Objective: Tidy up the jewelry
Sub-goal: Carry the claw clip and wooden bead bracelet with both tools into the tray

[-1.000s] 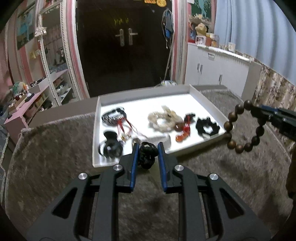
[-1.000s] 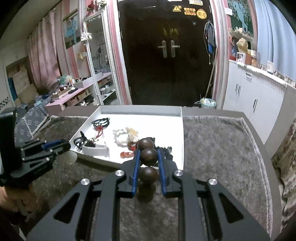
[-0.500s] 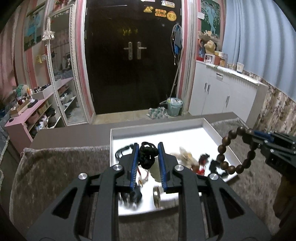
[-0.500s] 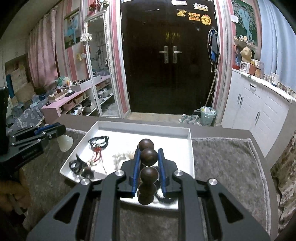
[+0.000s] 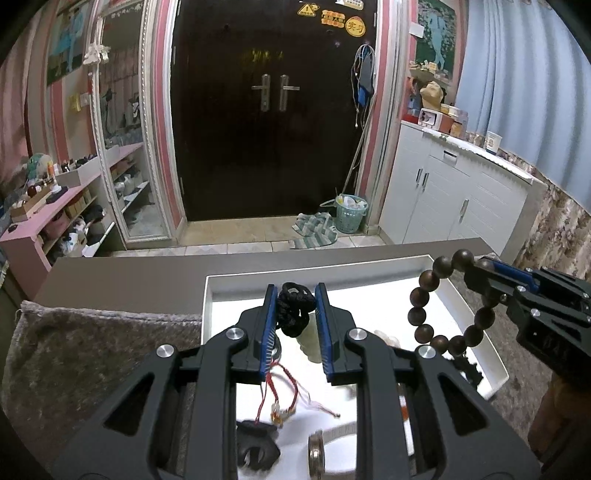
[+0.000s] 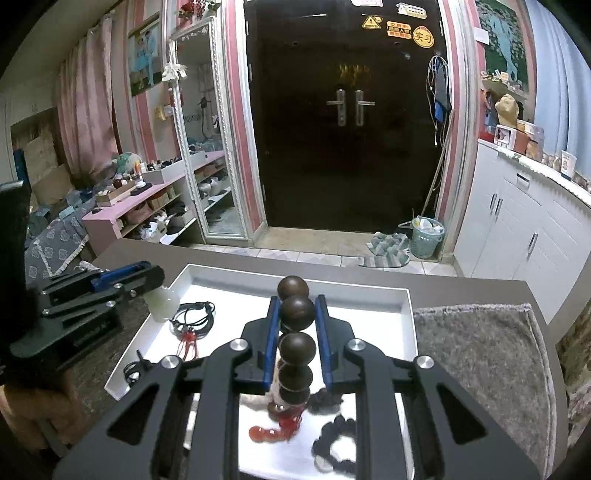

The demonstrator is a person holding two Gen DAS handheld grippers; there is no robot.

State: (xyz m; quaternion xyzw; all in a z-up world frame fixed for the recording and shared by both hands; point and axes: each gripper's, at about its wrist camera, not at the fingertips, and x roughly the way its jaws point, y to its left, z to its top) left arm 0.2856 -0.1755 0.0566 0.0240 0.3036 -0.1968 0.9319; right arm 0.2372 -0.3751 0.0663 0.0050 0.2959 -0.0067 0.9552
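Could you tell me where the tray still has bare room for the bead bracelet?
The tray's far right stretch, beyond the black cord, is bare. The near end is crowded with red beads and a black bracelet.

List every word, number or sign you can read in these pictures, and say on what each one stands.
"实习": round yellow sticker on the dark door.
Yellow triangle warning sign on the door: a symbol, no readable words.
Orange sticker beside it: text too small to read.
White labels at the door's top: blurred.
Embossed marking on the left gripper: unreadable.
Nothing readable on the tray or jewelry.
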